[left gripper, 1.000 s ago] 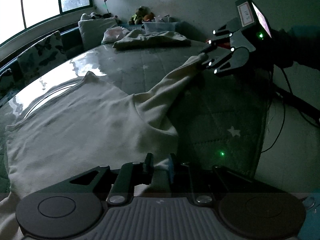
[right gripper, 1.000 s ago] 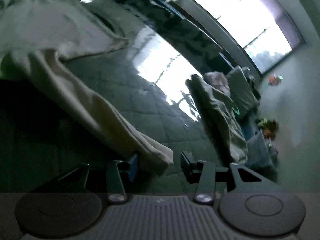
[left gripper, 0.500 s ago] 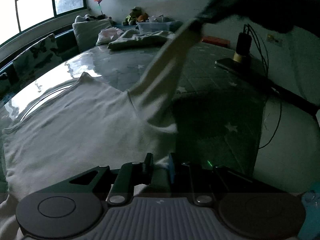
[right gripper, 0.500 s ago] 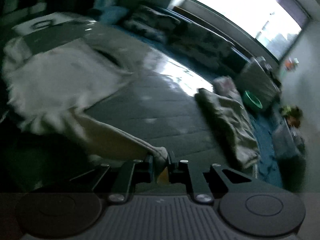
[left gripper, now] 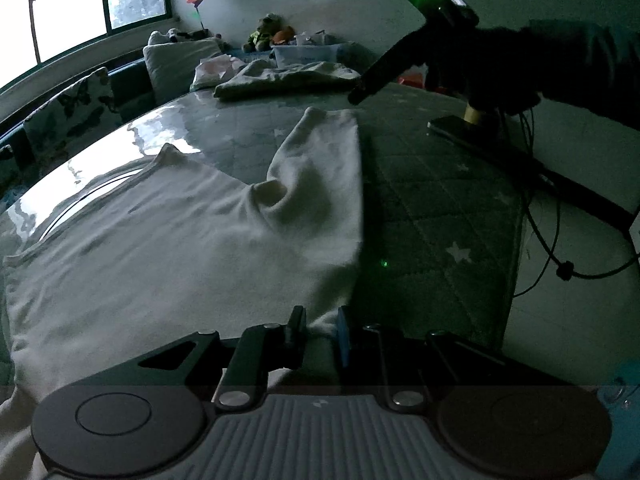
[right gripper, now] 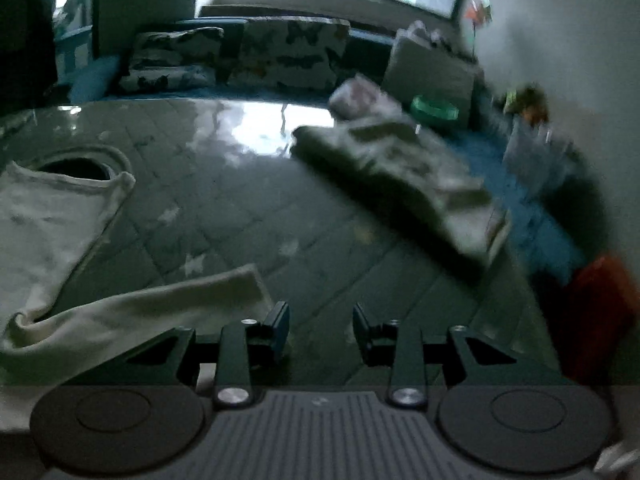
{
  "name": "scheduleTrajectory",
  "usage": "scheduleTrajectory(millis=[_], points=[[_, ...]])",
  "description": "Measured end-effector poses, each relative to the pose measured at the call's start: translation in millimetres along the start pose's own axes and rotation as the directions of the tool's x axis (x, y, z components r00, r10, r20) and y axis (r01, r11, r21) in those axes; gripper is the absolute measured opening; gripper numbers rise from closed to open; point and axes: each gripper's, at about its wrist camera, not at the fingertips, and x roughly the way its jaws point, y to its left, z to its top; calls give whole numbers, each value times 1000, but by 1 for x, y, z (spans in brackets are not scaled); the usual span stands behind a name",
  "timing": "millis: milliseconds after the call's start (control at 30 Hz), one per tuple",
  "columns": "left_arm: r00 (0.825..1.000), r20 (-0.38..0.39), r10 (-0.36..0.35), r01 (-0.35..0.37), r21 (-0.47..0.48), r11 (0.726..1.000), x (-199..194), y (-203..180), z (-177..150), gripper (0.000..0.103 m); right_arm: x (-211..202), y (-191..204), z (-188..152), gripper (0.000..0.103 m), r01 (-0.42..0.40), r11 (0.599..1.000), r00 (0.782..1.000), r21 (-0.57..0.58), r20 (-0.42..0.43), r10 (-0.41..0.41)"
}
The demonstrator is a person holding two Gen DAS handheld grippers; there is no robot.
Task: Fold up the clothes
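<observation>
A: Near field first. Left gripper (left gripper: 320, 334) — jaws pinched on the hem corner of the cream sweatshirt (left gripper: 168, 248), same hold as a second ago; no change there.

B: And the right one?

A: Right gripper (right gripper: 322, 328) — jaws now spread apart, nothing between them. Half a second ago they were clamped on the sleeve cuff, carrying it through the air. Now the sleeve (left gripper: 332, 168) lies flat along the garment's right edge, cuff end pointing toward the far side of the table.

B: So the release is done.

A: Yes. In the right wrist view the cuff (right gripper: 240, 284) rests on the quilted star-pattern table cover (right gripper: 248, 216), just beside the left finger, no longer touching it. The gripper sits above and beyond the cuff in the left wrist view.

B: Reading for the task?

A: Sleeve fold on this side looks complete — my judgement, not a certainty; there is a bunched ridge at the armpit that may want smoothing. Body of the sweatshirt is spread flat mid-table, neckline (right gripper: 76, 166) open toward the window side.

B: Farther out?

A: A second folded garment (left gripper: 288, 78) at the far edge, well apart. Beyond it, butterfly-print cushions (right gripper: 280, 56) and stuffed toys (left gripper: 268, 34) against the wall.
</observation>
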Motion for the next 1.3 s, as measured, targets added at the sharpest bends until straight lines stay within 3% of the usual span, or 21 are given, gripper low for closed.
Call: scheduleTrajectory(millis=[200,267,367,533,600,667,767,833,900,1033,1167,1233,1300], points=[[1000,-1,7,-7,-9,1000,1,-2,1,19,26,-2,-20,33,-76,985,997,156,-12,79],[1000,0,8,-8,-11,1000,1,-2,0,20,27,2,-24,13,-78,984,997,157,3,79],[1000,3,6,-6,-9,1000,1,-3,0,20,16,12,-28,7,-15,996,1000,89,19,14],[1000,14,0,1,-4,1000,1,-4,-3,25,-5,8,-38,8,133,991,991,33,18,-134],[1000,16,2,-2,-11,1000,1,-5,-3,26,-5,6,-44,13,177,984,984,23,-1,-177],[1000,20,5,-5,-24,1000,-1,-5,-4,26,-3,5,-48,26,196,980,981,23,-14,-196],[999,30,10,-8,-57,998,-6,-3,-4,26,-17,17,-46,29,216,976,975,17,55,-217],[999,40,16,-13,-82,997,-11,-2,-5,26,-31,33,-42,31,163,987,980,-2,114,-161],[998,56,29,-22,-110,994,-20,2,-8,26,-42,53,-40,38,57,998,988,-23,143,-53],[993,84,85,-69,-176,982,-45,16,-18,27,-41,89,-45,38,-154,987,981,-35,116,157],[971,97,217,-182,-286,941,-84,51,-40,31,-23,105,-58,38,-164,986,985,-39,43,166],[944,75,322,-274,-364,890,-106,75,-56,31,-25,107,-59,38,-157,987,986,-41,41,159],[909,36,415,-358,-442,822,-125,102,-72,31,-35,114,-56,38,-159,985,985,-73,53,163]])
